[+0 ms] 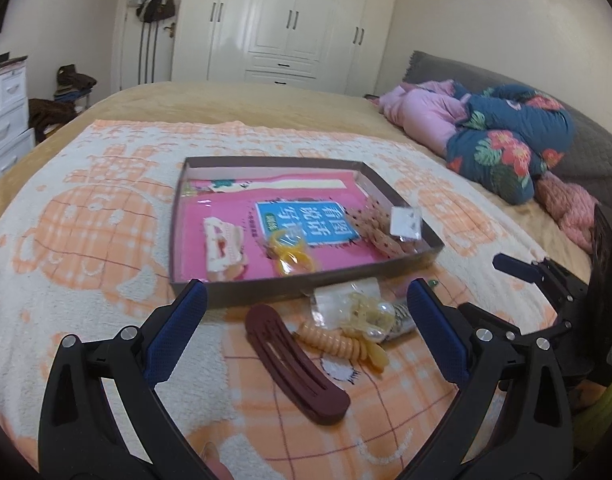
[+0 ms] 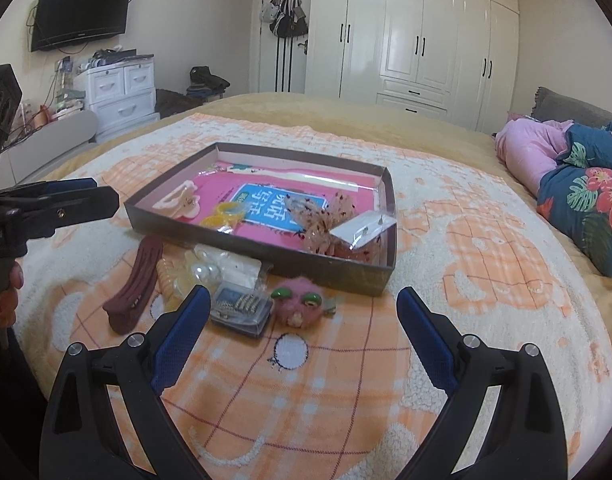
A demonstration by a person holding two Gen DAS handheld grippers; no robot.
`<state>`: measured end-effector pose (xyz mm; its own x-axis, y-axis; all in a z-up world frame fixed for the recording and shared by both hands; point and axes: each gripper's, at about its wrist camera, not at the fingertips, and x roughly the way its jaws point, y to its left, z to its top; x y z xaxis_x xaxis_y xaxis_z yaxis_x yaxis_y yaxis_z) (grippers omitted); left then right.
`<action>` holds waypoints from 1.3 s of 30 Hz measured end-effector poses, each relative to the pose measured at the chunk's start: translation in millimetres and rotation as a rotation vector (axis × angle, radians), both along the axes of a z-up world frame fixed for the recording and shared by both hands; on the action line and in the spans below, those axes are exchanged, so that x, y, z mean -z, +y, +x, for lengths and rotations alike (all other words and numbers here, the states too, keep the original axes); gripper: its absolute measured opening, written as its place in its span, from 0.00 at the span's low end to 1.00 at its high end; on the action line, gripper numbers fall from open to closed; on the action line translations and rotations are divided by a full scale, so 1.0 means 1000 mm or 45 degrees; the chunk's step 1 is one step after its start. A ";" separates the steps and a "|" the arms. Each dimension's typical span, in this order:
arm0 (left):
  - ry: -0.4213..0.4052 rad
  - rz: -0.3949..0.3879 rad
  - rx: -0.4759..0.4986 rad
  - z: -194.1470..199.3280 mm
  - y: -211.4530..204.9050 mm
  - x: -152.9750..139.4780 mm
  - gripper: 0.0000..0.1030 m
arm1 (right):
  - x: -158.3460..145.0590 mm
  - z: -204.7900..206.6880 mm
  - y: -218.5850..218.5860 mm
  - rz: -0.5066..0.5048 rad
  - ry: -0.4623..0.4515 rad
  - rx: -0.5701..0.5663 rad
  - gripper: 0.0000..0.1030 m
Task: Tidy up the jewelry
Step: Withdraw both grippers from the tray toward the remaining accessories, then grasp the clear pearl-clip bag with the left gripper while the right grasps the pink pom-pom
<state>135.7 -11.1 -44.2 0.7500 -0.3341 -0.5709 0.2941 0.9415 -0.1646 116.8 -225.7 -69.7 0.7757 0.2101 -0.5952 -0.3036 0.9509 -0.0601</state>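
Before the tray [image 1: 289, 288], maroon clip [image 1: 295, 364] lying diagonally, both claws [image 1: 306, 304] [image 2: 297, 304] spread

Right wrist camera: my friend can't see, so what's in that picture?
An open gripper hovers over a blanket on a bed, above a fuzzy pink clip, a small clear case and a dark red hair clip. Behind sits a shallow box holding hair accessories.

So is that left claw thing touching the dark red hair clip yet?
Apart. In the left wrist view the left gripper is wide open, and the dark red hair clip lies on the blanket between its fingers, with blanket showing on either side.
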 end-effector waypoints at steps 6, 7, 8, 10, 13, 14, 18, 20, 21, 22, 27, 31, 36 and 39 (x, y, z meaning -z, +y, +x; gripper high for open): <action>0.036 0.036 0.049 0.002 -0.014 0.011 0.89 | 0.008 0.008 -0.013 0.025 0.037 0.043 0.89; 0.045 0.046 0.055 0.003 -0.017 0.013 0.89 | 0.009 0.009 -0.015 0.030 0.046 0.049 0.89; 0.049 0.053 0.058 0.003 -0.018 0.015 0.89 | 0.011 0.011 -0.017 0.035 0.056 0.055 0.89; 0.065 0.062 0.070 0.005 -0.021 0.019 0.89 | 0.015 0.014 -0.020 0.050 0.078 0.063 0.88; 0.085 0.075 0.086 0.008 -0.027 0.025 0.89 | 0.020 0.018 -0.024 0.071 0.107 0.068 0.88; 0.088 0.079 0.095 0.009 -0.028 0.027 0.89 | 0.023 0.020 -0.025 0.079 0.120 0.067 0.87; 0.103 0.088 0.126 0.012 -0.034 0.031 0.87 | 0.027 0.025 -0.029 0.101 0.149 0.069 0.83; 0.121 0.105 0.143 0.016 -0.039 0.034 0.84 | 0.029 0.027 -0.031 0.109 0.156 0.071 0.83; 0.127 0.110 0.151 0.018 -0.041 0.035 0.83 | 0.030 0.028 -0.032 0.114 0.161 0.073 0.83; 0.132 0.111 0.161 0.019 -0.043 0.037 0.82 | 0.030 0.029 -0.033 0.115 0.164 0.076 0.83; 0.161 0.136 0.211 0.027 -0.054 0.044 0.75 | 0.032 0.031 -0.038 0.125 0.174 0.090 0.82; 0.191 0.121 0.233 0.033 -0.057 0.050 0.72 | 0.032 0.034 -0.041 0.140 0.183 0.093 0.82; 0.207 0.117 0.229 0.039 -0.056 0.054 0.65 | 0.034 0.042 -0.037 0.169 0.205 0.062 0.81; 0.211 0.116 0.228 0.040 -0.054 0.054 0.61 | 0.036 0.049 -0.033 0.205 0.241 0.042 0.77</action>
